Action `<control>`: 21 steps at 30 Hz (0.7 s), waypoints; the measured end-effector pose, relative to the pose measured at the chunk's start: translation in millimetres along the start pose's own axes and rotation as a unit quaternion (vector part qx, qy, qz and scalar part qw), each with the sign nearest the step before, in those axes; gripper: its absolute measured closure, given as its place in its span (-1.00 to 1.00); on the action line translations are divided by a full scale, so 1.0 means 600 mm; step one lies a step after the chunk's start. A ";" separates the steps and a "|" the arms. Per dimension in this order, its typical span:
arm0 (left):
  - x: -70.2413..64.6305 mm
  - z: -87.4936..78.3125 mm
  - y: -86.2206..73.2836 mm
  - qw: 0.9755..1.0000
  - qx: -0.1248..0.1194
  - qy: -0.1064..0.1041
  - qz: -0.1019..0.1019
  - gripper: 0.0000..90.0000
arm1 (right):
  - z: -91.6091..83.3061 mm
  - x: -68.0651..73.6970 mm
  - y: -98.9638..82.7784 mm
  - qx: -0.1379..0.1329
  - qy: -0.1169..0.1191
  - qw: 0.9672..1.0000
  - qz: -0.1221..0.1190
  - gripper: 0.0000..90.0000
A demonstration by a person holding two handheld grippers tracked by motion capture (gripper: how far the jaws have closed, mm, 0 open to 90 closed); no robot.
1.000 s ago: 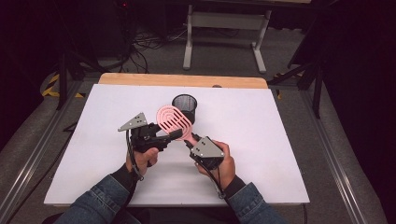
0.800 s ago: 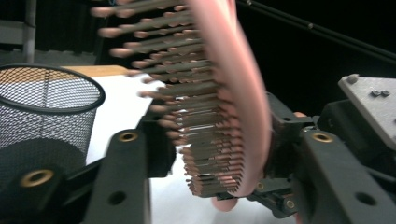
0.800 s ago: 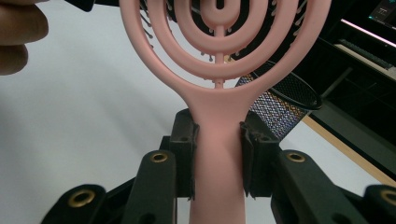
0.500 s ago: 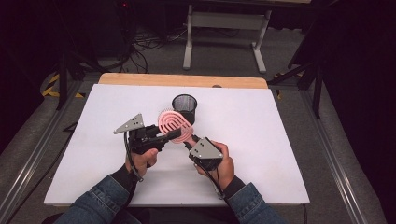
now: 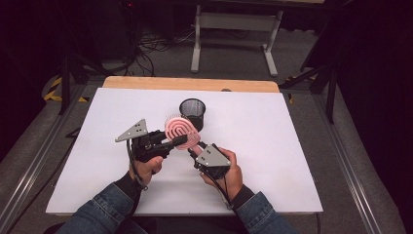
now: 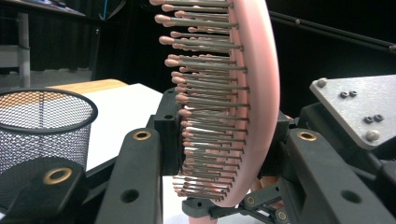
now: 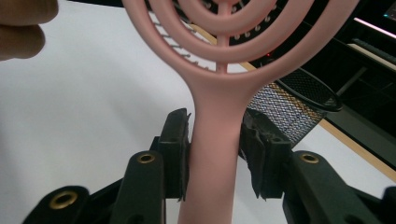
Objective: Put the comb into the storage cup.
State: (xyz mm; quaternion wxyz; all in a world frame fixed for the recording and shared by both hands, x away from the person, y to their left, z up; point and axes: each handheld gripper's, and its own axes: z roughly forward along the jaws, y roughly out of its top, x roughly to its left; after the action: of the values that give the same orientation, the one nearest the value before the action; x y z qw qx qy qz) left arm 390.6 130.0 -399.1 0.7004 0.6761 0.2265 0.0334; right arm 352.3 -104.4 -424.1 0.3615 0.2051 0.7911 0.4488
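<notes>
The pink hairbrush [image 5: 182,132] sits at the centre of the high view, held above the white table [image 5: 292,146] between your two hands, just below the black mesh cup [image 5: 192,113]. Your left gripper [image 5: 176,142] comes in from the left and is clamped on the brush head; in the left gripper view the pads press the bristle side and the smooth back [image 6: 252,107]. Your right gripper [image 5: 193,151] sits at the handle [image 7: 217,140] from lower right. Its jaws have just been opening: in the right gripper view the left pad touches the handle, while the right pad stands slightly off it.
</notes>
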 end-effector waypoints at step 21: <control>0.010 -0.029 0.019 0.999 0.002 0.040 0.022 0.40 | -0.015 0.000 0.004 -0.047 0.068 0.996 0.025 -0.53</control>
State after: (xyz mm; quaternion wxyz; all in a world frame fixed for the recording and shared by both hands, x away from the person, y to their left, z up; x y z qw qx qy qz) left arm 392.3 149.3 -389.5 0.6886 0.6801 0.2400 0.0755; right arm 345.2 -108.1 -418.9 0.3046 0.1760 0.7866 0.5074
